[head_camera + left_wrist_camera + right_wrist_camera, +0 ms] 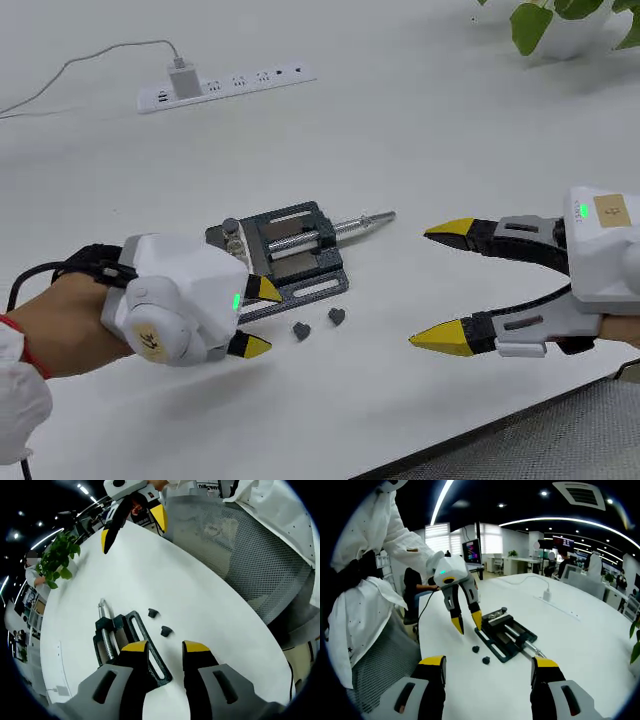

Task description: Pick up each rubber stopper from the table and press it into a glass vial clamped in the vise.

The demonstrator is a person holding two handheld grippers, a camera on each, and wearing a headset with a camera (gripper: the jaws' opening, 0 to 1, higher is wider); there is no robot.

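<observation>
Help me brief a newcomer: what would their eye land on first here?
Most likely the two white grippers with yellow-tipped black jaws: the left gripper close to a dark grey metal vise, the right gripper spread wide further right. Between the grippers, on the white table just in front of the vise, lie two small dark rubber stoppers.

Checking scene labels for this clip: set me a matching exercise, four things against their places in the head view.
Things: 1 power strip; 2 vise; 3 rubber stoppers; 4 plant.
Places: a top right corner; b loose, just nearer the person than the vise; c far left, charger plugged in; d middle.
Pairs: 1-c; 2-d; 3-b; 4-a.
</observation>
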